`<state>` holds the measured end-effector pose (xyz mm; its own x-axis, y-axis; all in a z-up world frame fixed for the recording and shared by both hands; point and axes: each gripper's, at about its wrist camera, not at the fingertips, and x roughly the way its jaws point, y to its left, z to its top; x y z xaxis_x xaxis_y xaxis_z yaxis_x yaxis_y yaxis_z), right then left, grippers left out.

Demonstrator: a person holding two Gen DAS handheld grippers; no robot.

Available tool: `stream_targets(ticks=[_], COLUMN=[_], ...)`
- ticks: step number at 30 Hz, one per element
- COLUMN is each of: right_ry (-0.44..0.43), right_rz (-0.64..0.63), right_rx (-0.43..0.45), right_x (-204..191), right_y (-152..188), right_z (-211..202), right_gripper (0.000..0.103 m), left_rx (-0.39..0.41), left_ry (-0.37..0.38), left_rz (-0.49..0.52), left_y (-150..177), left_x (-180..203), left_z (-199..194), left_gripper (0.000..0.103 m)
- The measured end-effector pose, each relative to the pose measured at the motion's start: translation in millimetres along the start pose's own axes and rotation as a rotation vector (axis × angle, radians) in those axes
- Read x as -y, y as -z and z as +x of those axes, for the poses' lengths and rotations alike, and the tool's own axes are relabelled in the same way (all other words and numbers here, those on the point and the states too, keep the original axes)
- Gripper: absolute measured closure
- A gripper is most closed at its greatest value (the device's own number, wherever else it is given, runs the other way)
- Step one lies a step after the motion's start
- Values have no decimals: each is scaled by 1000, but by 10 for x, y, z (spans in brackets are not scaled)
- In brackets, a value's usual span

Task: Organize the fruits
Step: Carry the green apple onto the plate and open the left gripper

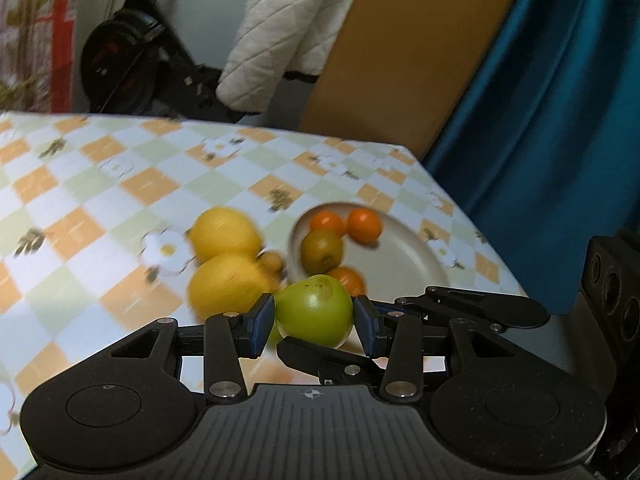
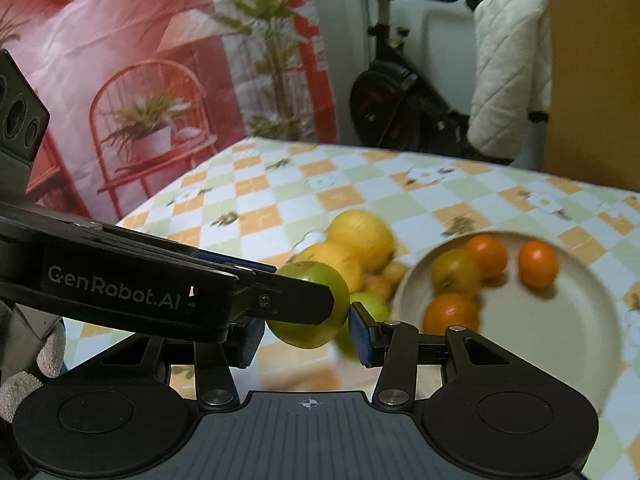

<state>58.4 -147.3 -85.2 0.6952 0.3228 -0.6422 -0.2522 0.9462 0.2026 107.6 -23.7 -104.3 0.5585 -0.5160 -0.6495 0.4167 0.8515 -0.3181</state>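
left claw (image 1: 314, 322) is closed on a green fruit (image 1: 314, 312), pads at both flanks. right claw (image 2: 306, 330) brackets what appears to be the same fruit; blur hides pad contact. fruit hangs above the desk (image 1: 80, 184), beside the plate (image 1: 400, 264). keep one firm grip; lower gently onto bare plate.

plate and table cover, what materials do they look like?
Plate: looks like glazed ceramic or melamine, off-white with a smooth, slightly glossy rim; the frames can't settle which. Table cover: seems to be printed vinyl or oilcloth, a flat checked floral pattern with a faint sheen and no visible weave, though motion blur leaves that uncertain.
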Motion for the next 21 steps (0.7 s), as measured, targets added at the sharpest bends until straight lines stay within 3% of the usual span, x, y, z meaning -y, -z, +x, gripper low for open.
stream_targets(ticks=[16, 21], right_ry=[140, 167], right_rz=[66, 97], right_rx=[19, 2], right_x=[1025, 1308], right_y=[-192, -136], right_z=[-271, -157], right_gripper=[61, 61], left_rx=[-64, -96], left_ry=[92, 111], left_rz=[143, 124], left_y=[-462, -513], left_x=[758, 782], left_z=[774, 1057], left_gripper=[57, 57])
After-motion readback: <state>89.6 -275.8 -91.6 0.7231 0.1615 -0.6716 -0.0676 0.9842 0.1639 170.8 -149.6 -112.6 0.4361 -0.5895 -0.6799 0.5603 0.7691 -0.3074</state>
